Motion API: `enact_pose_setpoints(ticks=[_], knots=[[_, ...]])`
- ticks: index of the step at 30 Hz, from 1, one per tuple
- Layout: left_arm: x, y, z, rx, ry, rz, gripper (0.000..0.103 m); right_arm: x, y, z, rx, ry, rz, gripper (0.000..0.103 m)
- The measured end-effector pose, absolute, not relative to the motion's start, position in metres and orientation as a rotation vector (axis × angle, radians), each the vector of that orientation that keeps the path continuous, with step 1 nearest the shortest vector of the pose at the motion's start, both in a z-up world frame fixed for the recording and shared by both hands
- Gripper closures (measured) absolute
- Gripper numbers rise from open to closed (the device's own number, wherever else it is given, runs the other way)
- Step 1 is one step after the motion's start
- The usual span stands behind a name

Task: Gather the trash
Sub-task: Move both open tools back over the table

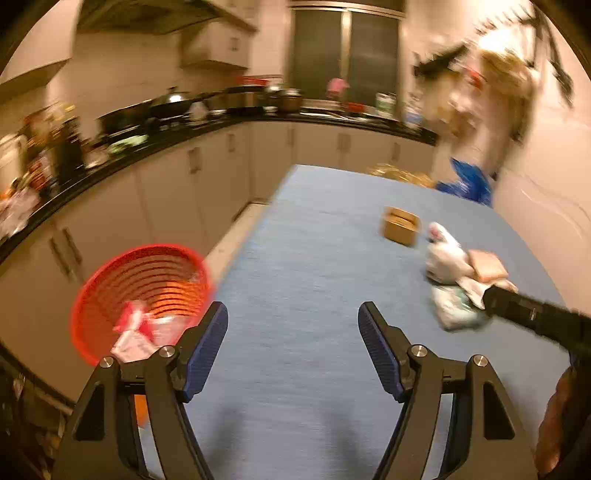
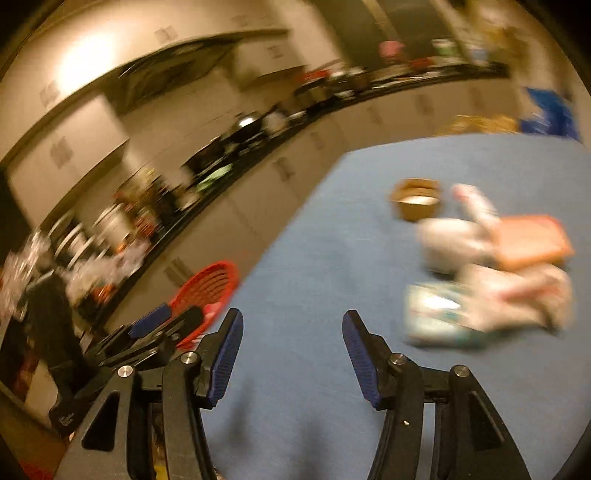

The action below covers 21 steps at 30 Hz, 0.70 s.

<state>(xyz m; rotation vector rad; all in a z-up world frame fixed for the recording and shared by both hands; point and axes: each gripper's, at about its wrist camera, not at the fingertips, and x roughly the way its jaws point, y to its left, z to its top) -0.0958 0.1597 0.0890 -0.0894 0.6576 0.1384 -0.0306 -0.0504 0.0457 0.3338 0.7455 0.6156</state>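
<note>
Both claws (image 1: 291, 325) (image 2: 291, 334) agape, basket (image 1: 142, 295) off table edge (image 1: 236, 258)

I'm in a home kitchen. A black countertop (image 1: 207, 129) sweeps across the middle of my left view, crowded with pans (image 1: 162, 107) and pots (image 1: 284, 98), white cabinet doors (image 1: 184, 184) beneath it. Upper left, a range hood (image 1: 147, 16) and wall cupboards. Top centre, a dark window (image 1: 343, 48). In front of me, lower centre, a table with a blue cloth (image 1: 314, 277).
</note>
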Motion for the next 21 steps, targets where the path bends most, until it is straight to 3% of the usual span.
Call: enact_pose_setpoints(ticks=[10,16,21], knots=[[-0.087,0.063,0.076,0.029,0.719,-0.033,0.031,-0.035,-0.162,0.038,0.371,0.720,0.401,0.040],[-0.091,0.035,0.072,0.086,0.734,-0.080,0.031,0.027,-0.183,0.023,0.410,0.829,0.353,0.039],[-0.091,0.037,0.070,0.089,0.747,-0.073,0.031,0.081,-0.192,-0.003,0.456,0.888,0.350,0.047]])
